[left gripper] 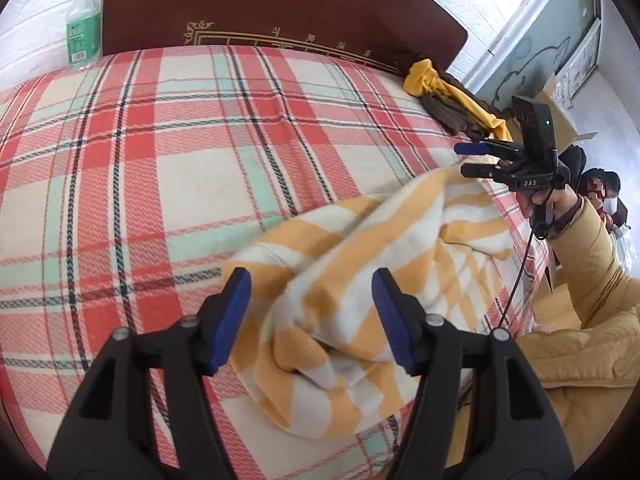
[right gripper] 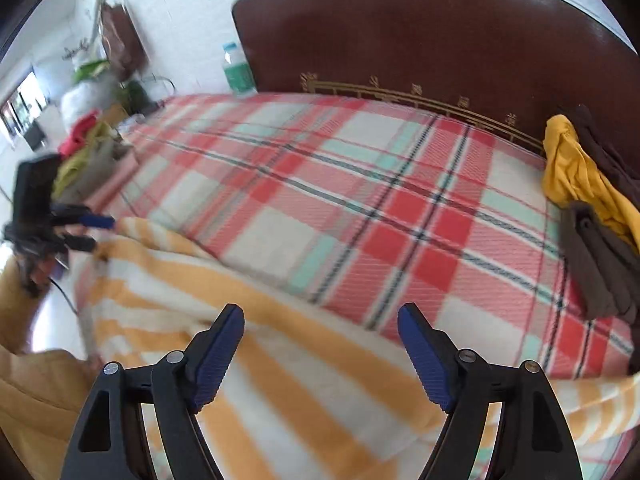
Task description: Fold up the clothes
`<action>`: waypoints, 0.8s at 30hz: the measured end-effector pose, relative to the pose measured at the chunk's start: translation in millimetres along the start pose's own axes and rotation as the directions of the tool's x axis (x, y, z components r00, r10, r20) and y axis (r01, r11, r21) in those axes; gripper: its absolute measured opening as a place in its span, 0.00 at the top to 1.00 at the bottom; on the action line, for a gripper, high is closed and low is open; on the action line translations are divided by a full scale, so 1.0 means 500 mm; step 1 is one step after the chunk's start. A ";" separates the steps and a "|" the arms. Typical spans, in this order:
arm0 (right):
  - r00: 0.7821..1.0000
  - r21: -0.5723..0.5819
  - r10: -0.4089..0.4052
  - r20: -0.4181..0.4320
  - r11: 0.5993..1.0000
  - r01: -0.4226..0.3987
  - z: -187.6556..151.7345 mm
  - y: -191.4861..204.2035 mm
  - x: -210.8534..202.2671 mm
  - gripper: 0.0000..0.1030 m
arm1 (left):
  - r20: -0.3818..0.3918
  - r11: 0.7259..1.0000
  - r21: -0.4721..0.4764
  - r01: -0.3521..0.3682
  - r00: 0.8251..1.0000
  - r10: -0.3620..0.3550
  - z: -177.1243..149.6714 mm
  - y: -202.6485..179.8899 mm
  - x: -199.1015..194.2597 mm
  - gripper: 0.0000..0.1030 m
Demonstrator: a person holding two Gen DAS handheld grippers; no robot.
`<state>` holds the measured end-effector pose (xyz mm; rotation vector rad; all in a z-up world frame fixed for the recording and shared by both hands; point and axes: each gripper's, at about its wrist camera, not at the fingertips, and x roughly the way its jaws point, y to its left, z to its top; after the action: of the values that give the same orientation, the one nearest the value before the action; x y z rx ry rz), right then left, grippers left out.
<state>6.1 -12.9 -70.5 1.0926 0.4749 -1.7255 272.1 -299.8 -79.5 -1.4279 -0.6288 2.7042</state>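
On the plaid bedspread, near its front edge, the striped garment lies in a rumpled heap, yellow and white, with a thick roll of cloth bulging up toward the left gripper. That gripper hangs over the roll with jaws apart and nothing pinched. The right gripper is also spread wide above a flatter stretch of the same cloth, empty. The main risk, I judge, is a bad pinch: closing on the roll would likely catch several layers at once, so a lift would drag the whole bundle instead of one edge. No hem or corner shows clearly, so a fold begun from here could come out crooked. The garment sits close to the bed's edge, and a careless tug might slide part of it off. A yellow and brown pile by the headboard and a bottle stand well apart, so snagging them seems unlikely.
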 end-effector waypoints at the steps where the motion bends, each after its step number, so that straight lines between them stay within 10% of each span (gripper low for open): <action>1: 1.000 -0.019 0.014 -0.023 1.000 -0.015 0.001 -0.002 0.014 0.21 | -0.007 1.000 0.002 -0.005 1.000 0.005 0.004 0.002 0.006 0.36; 6: 0.990 -0.195 0.019 -0.139 0.980 -0.047 0.002 0.039 0.080 0.24 | -0.066 0.995 0.092 0.032 0.997 -0.026 0.012 -0.039 0.046 0.36; 8: 0.985 -0.222 0.023 -0.174 0.973 -0.062 0.003 0.049 0.098 0.61 | -0.088 0.989 0.142 0.042 0.996 -0.030 0.008 -0.071 0.063 0.36; 11: 0.986 -0.222 0.027 -0.163 0.973 -0.063 0.002 0.061 0.085 0.90 | -0.104 0.978 0.189 0.090 0.992 -0.071 -0.003 -0.111 0.073 0.36; 24: 0.961 -0.236 0.115 -0.252 0.956 -0.176 -0.182 0.226 0.004 0.86 | -0.026 0.961 0.156 0.227 0.974 -0.226 -0.065 -0.112 -0.023 0.36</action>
<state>147.2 4.3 -99.4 1.1183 0.7266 -1.3670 295.2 -239.6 -66.9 -1.2454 -0.5275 2.5072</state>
